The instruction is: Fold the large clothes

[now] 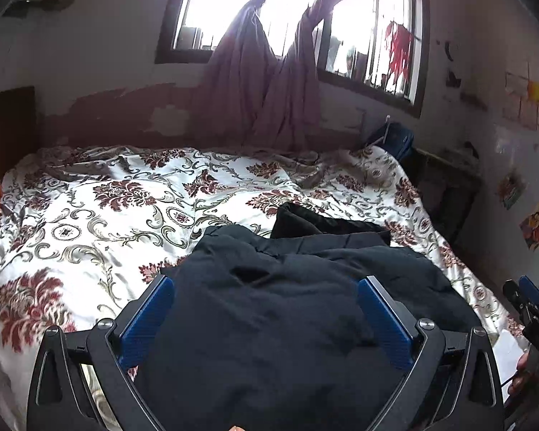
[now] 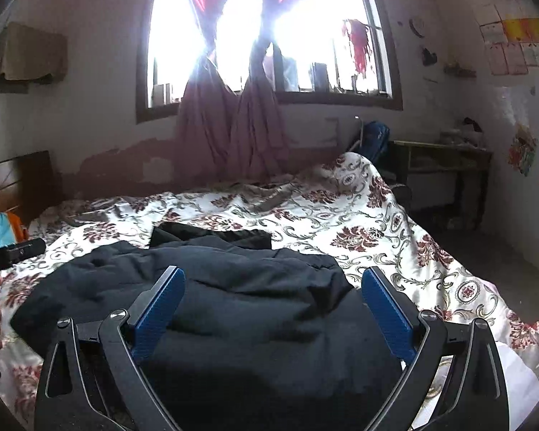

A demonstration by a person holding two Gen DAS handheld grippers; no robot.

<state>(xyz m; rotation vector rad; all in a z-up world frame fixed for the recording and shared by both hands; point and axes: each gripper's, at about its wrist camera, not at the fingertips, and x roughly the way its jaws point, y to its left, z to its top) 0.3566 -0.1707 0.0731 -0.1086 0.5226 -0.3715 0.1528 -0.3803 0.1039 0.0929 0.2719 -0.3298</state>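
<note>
Your left tool (image 1: pixel 266 287) and right tool (image 2: pixel 273 280) both hover with fingers spread wide, gripping nothing, over the near edge of the bed (image 1: pixel 90 215). The garment (image 1: pixel 269 323) lies bunched along that near edge, toward the right corner, with a flat dark part (image 2: pixel 208 235) sticking out on its far side; whether that belongs to the same piece, I cannot tell.

What could go wrong, as I judge it: the fabric is thick, dark and rumpled, so you may pinch 2 layers instead of 1 and fold a lump rather than a flat panel. Seams and hems are hard to pick out against black cloth, so a grasp may land mid-panel and drag the whole heap. The garment sits near the bed's edge; a pull toward you could slide it off. The bedspread is loose and wrinkled, and a low grasp could catch it too.

Count: 2 tools, 1 dark garment heap (possibly 2 pieces), 1 bed, 1 window (image 2: pixel 269 36) with 2 knotted curtains (image 2: pixel 230 125).
</note>
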